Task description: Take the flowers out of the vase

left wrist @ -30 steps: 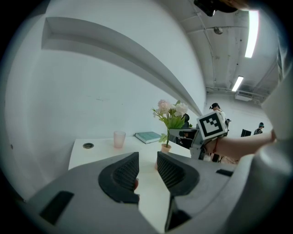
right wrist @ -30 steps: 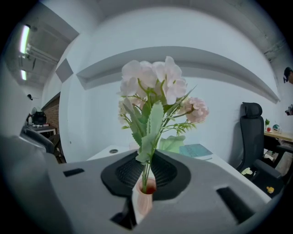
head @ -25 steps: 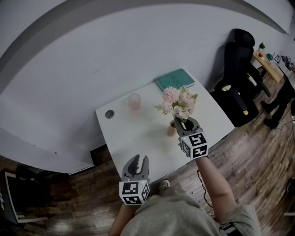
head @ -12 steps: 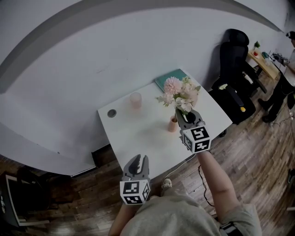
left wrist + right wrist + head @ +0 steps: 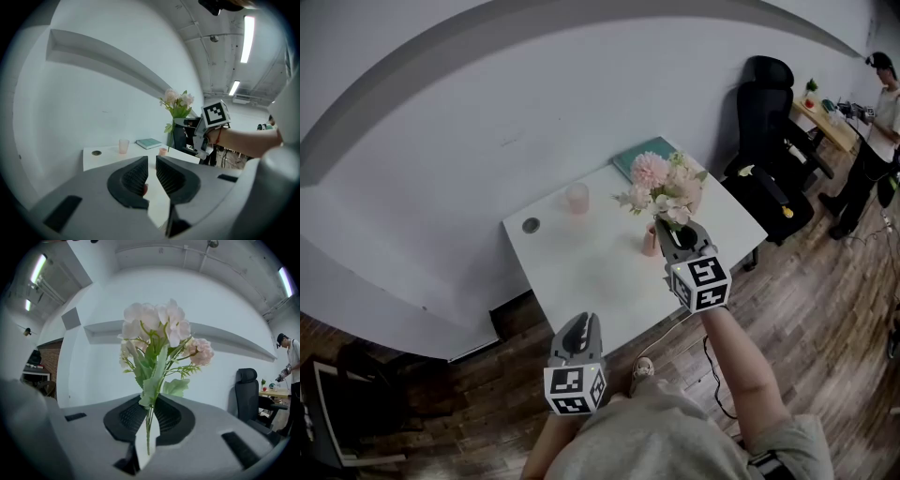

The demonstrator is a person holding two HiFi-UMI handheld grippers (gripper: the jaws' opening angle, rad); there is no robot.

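Observation:
A bunch of pale pink flowers (image 5: 664,192) with green leaves stands upright in my right gripper (image 5: 680,239), which is shut on the stems (image 5: 149,420). The blooms (image 5: 159,329) rise above the jaws in the right gripper view. A small pinkish vase (image 5: 650,241) sits on the white table (image 5: 581,272) just left of that gripper. In the left gripper view the stem's lower end hangs close beside the vase (image 5: 162,151). My left gripper (image 5: 579,337) hovers at the table's front edge. Its jaws are closing to a narrow gap with nothing between them (image 5: 151,174).
A pink cup (image 5: 577,198), a teal book (image 5: 645,157) and a round cable hole (image 5: 531,225) are toward the table's back. A black office chair (image 5: 766,103) stands to the right. A person (image 5: 881,103) stands by a desk at the far right.
The right gripper has lifted the flowers higher, away from the vase. The left gripper's jaws have narrowed from wide open to a small gap.

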